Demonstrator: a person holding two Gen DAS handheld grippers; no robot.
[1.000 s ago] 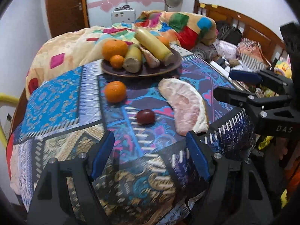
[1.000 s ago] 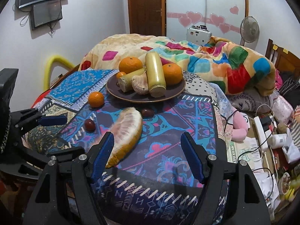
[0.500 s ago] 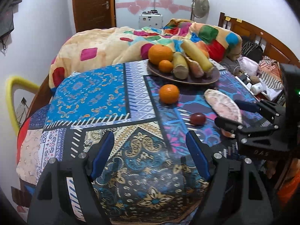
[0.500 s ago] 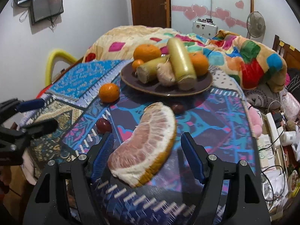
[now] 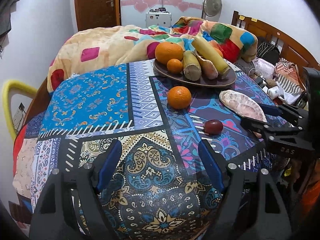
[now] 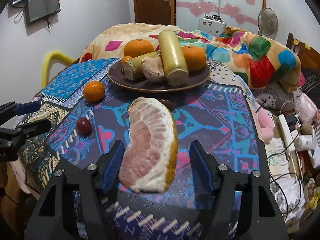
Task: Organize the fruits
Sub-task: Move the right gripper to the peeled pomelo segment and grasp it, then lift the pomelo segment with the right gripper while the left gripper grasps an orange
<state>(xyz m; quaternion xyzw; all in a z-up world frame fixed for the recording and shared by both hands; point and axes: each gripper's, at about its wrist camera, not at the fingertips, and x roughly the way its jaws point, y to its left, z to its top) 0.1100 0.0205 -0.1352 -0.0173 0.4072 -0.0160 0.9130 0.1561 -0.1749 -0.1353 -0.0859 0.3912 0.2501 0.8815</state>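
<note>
A: Left wrist view. Left tool (image 5: 160,166) wide, empty, low centre over bare patterned counter (image 5: 84,98). Loose orange (image 5: 179,97) mid-frame; plate (image 5: 224,80) above it.

B: Right wrist view. Right tool (image 6: 156,165) closing around the pomelo wedge (image 6: 152,144) at lower centre; pads not yet pressing. Likely step: grasp the wedge. Next: firm grip, lift toward the plate (image 6: 120,80) above.

Even indoor light, fisheye-warped edges
</note>
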